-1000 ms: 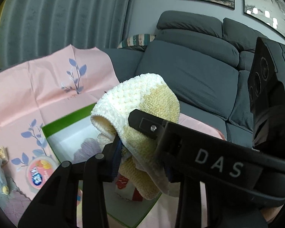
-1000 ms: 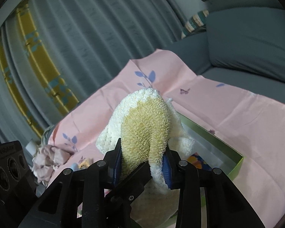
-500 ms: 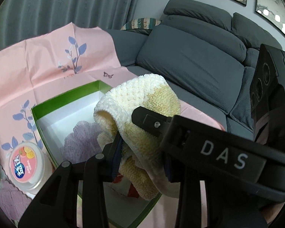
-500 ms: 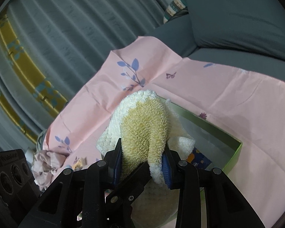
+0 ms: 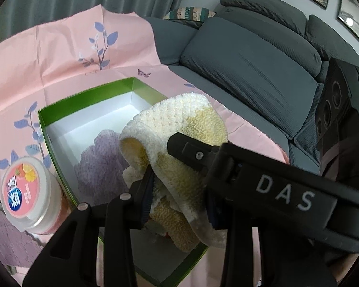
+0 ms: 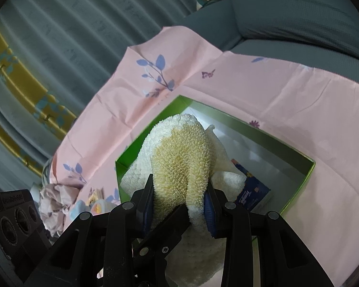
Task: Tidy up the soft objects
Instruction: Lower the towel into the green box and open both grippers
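Lowered since the earlier frames: both claws and the towel they share now sit closer over the green box, whose far corner and white floor show more fully in each wrist view; the round tub has come further into the left view.

Sofa: dark grey, cushioned, behind the pink cloth; a striped pillow lies at its far end.

Curtain: grey-green pleats with a yellow patterned band, at the back.

Cloth: pink, printed with blue leaf sprigs and a small butterfly, spread over the surface under the box.

Box: open, green walls, white inside. A lilac fluffy cloth lies on its floor; a dark blue tissue pack lies at the right side of it in the right view.

Towel: cream and pale yellow, looped pile, bunched into a hump. It hangs above the box interior, its lower folds drooping toward the floor of the box; whether they touch it cannot be told.

Left claw: part-closed, blue pads pressed into the towel from both sides.

Right claw: likewise part-closed on the same towel, its arm crossing the left view marked "DAS".

Tub: round, white, pink-labelled lid, standing just beside the box's left wall.

Crumpled lilac fabric: on the cloth, left of the box.
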